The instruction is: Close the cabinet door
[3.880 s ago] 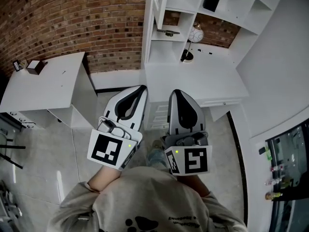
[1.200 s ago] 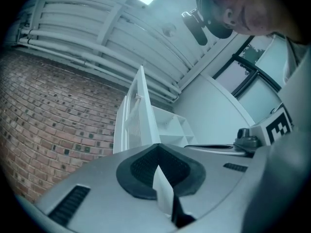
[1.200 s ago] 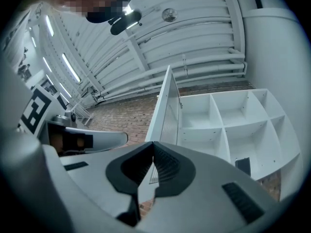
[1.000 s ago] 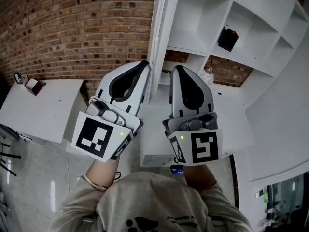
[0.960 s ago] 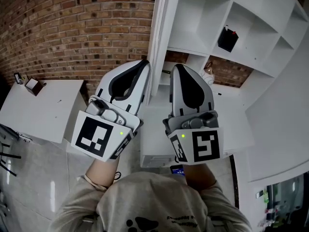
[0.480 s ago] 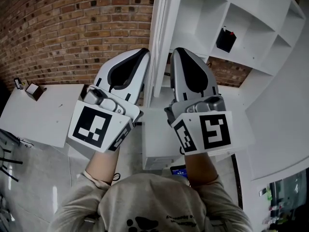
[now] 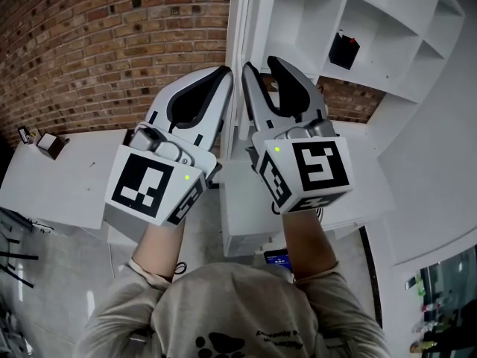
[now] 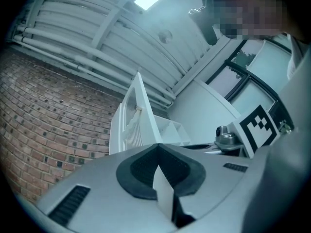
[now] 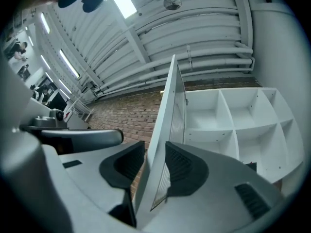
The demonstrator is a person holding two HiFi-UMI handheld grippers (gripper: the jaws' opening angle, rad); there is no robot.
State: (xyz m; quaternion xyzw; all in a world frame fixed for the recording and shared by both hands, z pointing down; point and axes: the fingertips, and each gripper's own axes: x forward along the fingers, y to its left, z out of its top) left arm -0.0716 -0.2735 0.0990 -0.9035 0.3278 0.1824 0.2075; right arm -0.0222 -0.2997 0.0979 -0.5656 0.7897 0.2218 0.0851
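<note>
Brick wall [image 7: 112, 36] fills the upper left of the head view. To its right stands a white cabinet [image 7: 313, 13] with bare open shelves divided into compartments. The door [image 7: 240, 21] is swung out and seen edge-on from above, a thin white strip running up between the wall and the shelves. In the right gripper view the door [image 9: 167, 110] shows a slatted inner face turned toward the shelves.

Left of the cabinet, lower down, lies a white surface [image 7: 52, 177] set against the wall. The person's grey top [image 7: 238, 312] fills the bottom of the head view, both forearms reaching up from it.

Right tongs [image 7: 258, 64] are raised at the door's free edge. Their jaws have just been opening and now stand wide apart, one on each side of the panel. The right gripper view shows the door's edge running up between the tongs [image 9: 154, 147], with a gap on the brick-wall side. I cannot tell whether the other pad touches the slats.

Left tongs [image 7: 222, 73] are just beside the door on its brick-wall side, next to the right pair. The left gripper view shows their jaws [image 8: 158, 144] closed together with nothing gripped.

One shelf compartment holds a small black object [image 7: 343, 48]. A small dark box [image 7: 51, 144] sits at the far left of the surface.
</note>
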